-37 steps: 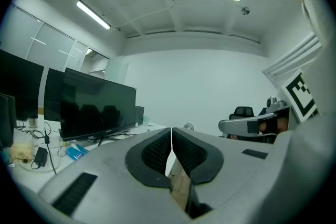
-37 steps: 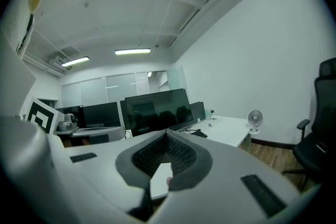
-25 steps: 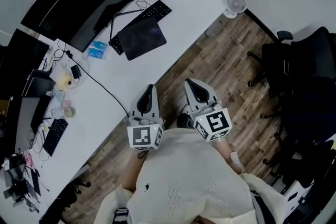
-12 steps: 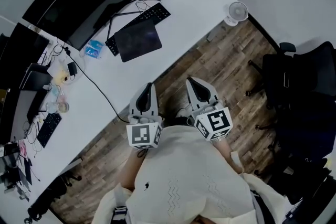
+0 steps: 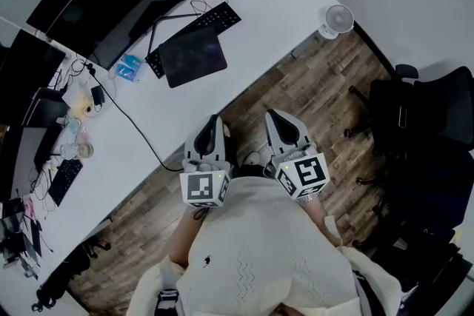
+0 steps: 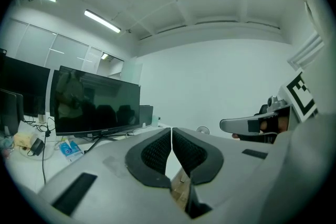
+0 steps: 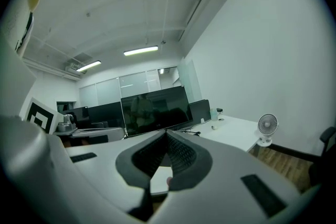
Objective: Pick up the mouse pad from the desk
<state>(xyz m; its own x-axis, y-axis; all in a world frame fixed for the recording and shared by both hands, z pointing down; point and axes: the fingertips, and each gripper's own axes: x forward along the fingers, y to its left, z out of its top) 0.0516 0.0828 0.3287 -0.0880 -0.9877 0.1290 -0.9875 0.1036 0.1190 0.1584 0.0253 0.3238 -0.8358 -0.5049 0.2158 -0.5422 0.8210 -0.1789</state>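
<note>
While I stand back from the white curved bench (image 5: pixel 178 100), I carry both grippers low over the wooden floor (image 5: pixel 311 85), since nothing is within reach yet. My left gripper (image 5: pixel 213 122) and right gripper (image 5: pixel 272 116) are both closed on nothing. The dark rectangular mouse pad (image 5: pixel 194 55) lies flat at eleven o'clock, partly over a black keyboard (image 5: pixel 222 14) and well apart from both grippers.

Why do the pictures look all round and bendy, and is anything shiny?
Head view: the wide lens bends the edge of the desk, and the light is dim and even. Left gripper view: black corners, bright ceiling lights, and the dark monitor mirrors the room. Right gripper view: the same round frame and curved walls.
</note>
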